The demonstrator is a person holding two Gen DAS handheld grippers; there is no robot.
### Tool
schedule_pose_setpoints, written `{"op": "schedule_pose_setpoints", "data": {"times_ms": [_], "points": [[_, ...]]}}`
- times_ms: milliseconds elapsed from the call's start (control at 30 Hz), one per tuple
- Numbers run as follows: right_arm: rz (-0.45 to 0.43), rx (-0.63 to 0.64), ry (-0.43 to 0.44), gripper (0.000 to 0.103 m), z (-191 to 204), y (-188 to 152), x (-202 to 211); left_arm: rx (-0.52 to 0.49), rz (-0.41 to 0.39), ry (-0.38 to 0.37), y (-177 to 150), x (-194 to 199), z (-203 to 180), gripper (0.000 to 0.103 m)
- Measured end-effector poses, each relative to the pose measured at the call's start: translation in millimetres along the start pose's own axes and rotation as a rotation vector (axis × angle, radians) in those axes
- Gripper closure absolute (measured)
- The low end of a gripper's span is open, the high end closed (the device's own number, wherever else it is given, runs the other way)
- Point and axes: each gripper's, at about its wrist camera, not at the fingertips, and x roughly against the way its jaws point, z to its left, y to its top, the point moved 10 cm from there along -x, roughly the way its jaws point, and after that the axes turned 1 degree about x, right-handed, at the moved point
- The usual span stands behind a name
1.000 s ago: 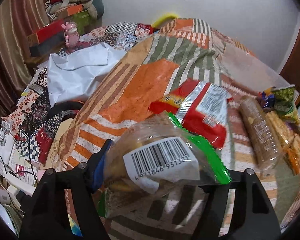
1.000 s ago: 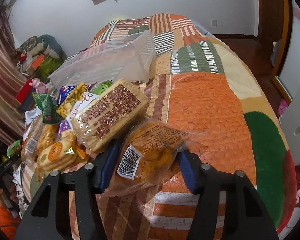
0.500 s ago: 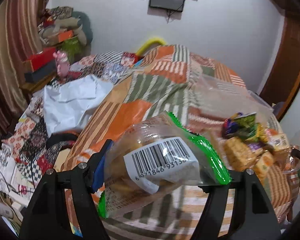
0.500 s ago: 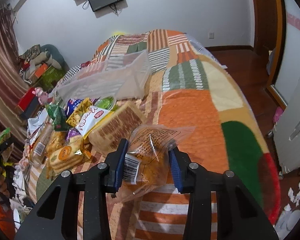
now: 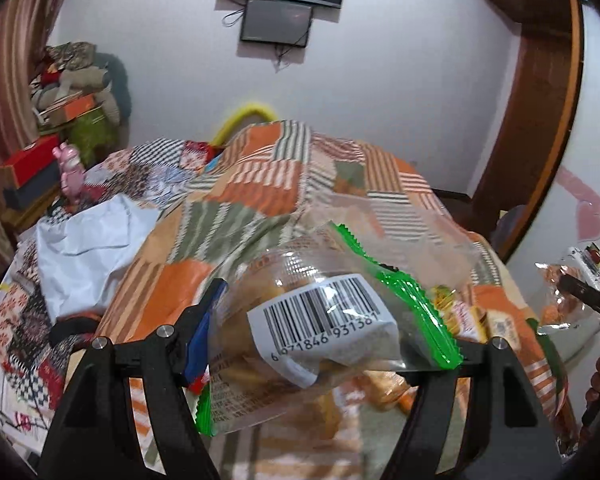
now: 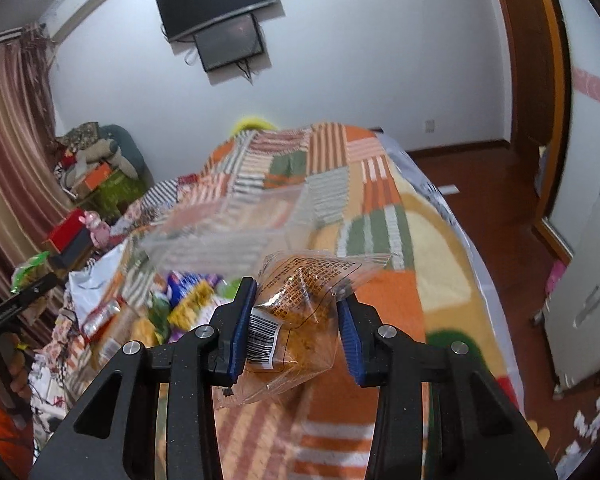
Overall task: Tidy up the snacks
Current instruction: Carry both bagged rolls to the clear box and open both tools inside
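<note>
My left gripper (image 5: 320,340) is shut on a clear snack bag with a green edge and a barcode label (image 5: 320,316), held above the patchwork bed. My right gripper (image 6: 296,320) is shut on a clear packet of orange-brown pastry (image 6: 300,308), also lifted above the bed. A clear plastic box (image 6: 228,236) lies on the bed beyond the right gripper. A pile of snack packets (image 6: 172,312) lies left of it; part of the pile shows in the left wrist view (image 5: 472,320).
The patchwork bedspread (image 6: 380,304) covers the bed. A white cloth (image 5: 88,248) and clutter lie at the bed's left side. A TV (image 6: 216,0) hangs on the far wall. Wooden floor and a door are at the right.
Both grippers have risen and tilted upward with their packets; the bed and snack pile now sit lower and farther in both views. The right gripper's jaws have closed tighter on the pastry packet.
</note>
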Motion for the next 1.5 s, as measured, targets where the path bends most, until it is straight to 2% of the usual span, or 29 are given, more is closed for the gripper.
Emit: {"op": "schedule_pose_setpoints", "data": {"times_ms": [300,600,833,1067,1300,1500], "points": [[-0.058,0.038,0.056,0.067,26,30,-18,-0.051,-0.016,-0.058,32,-23,-41,0.032],[-0.075,0.054,0.087,0.067,41,48,-42,-0.066,-0.001,-0.080,57,-63,-61,0.032],[-0.064,0.056,0.105,0.067,45,58,-62,-0.041,0.053,-0.103,68,-101,-68,0.031],[-0.043,0.077,0.099,0.067,49,64,-83,-0.036,0.103,-0.091,72,-135,-74,0.031],[-0.007,0.106,0.070,0.067,48,67,-106,-0.060,0.176,-0.078,64,-169,-80,0.031],[0.048,0.113,0.068,0.067,46,61,-131,-0.045,0.255,-0.104,51,-198,-83,0.031]]}}
